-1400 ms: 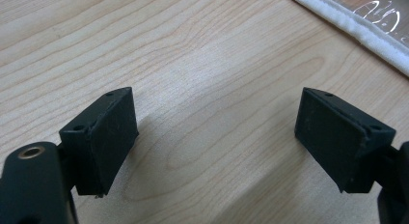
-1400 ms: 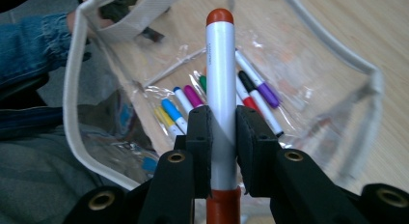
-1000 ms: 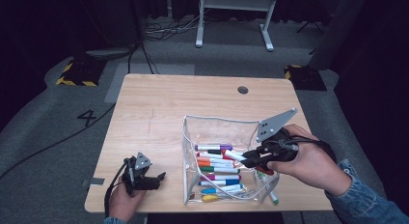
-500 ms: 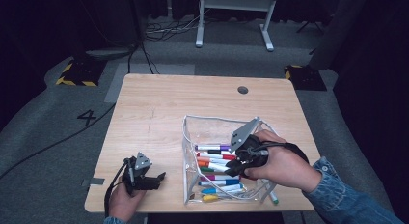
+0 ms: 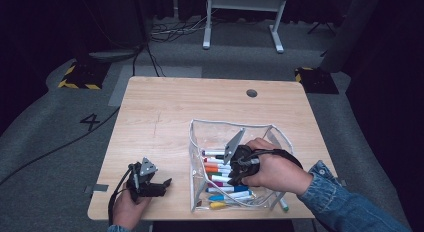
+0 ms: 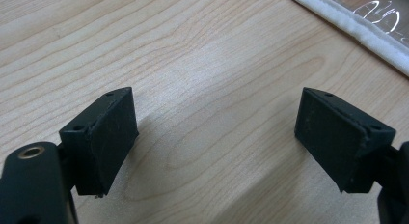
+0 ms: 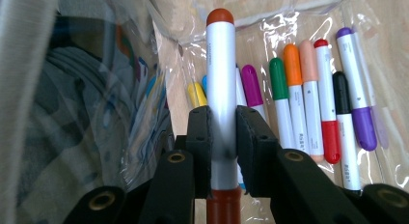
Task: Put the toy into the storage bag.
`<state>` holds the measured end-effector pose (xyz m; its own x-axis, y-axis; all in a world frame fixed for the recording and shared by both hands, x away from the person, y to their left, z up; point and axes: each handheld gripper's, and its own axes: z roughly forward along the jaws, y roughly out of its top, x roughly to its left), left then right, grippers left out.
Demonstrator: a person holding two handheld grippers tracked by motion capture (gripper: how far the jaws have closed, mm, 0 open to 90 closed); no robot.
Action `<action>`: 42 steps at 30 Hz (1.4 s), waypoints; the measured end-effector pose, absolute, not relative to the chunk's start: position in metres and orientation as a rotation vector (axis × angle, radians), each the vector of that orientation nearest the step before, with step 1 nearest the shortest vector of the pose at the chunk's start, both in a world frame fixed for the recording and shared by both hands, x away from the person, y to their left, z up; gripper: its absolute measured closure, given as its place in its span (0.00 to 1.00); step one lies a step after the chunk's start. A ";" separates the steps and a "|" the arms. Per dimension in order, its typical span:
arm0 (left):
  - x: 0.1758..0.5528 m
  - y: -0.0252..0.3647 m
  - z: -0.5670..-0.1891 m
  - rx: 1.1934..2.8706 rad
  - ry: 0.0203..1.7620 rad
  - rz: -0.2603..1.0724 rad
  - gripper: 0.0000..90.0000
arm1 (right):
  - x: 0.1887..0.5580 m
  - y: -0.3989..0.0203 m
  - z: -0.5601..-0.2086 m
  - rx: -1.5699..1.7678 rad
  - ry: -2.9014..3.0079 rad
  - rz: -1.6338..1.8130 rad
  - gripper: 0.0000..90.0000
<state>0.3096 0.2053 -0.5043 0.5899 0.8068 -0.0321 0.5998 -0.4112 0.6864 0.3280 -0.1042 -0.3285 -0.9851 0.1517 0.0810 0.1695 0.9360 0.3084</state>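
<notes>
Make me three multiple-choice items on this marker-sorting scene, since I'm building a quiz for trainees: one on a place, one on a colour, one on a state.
1. Where do the loose markers lie?
A. Inside the clear pouch
B. On the floor
C. Beside the left gripper

2. What colour is the cap of the marker held in the right gripper?
A. Green
B. Red-orange
C. Black

3. How does the left gripper stand?
A. Shut on a marker
B. Shut with nothing in it
C. Open over bare wood

Answers:
1. A: the right gripper view shows them side by side on the pouch's clear plastic.
2. B: the held marker has a red-orange tip.
3. C: the left gripper view shows its pads wide apart, with just the table between them.
</notes>
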 end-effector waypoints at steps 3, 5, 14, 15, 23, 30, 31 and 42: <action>0.310 0.205 -0.504 2.154 1.110 0.402 0.17 | 0.330 -0.101 -0.336 -0.237 -3.025 -0.466 0.85; 0.310 0.205 -0.504 2.153 1.110 0.401 0.17 | 0.330 -0.099 -0.341 -0.231 -3.018 -0.444 0.85; 0.310 0.205 -0.504 2.153 1.110 0.402 0.17 | 0.330 -0.093 -0.362 -0.190 -2.986 -0.384 0.85; 0.310 0.205 -0.504 2.153 1.111 0.401 0.17 | 0.330 -0.092 -0.365 -0.185 -2.983 -0.375 0.85; 0.310 0.205 -0.504 2.153 1.111 0.401 0.17 | 0.329 -0.090 -0.376 -0.152 -2.955 -0.321 0.85; 0.310 0.205 -0.504 2.153 1.110 0.401 0.17 | 0.334 -0.094 -0.378 -0.205 -3.037 -0.407 0.62; 0.310 0.205 -0.504 2.153 1.110 0.401 0.17 | 0.334 -0.095 -0.375 -0.228 -3.043 -0.439 0.61; 0.310 0.205 -0.504 2.153 1.110 0.402 0.17 | 0.319 -0.139 -0.299 -0.410 -3.061 -0.950 0.59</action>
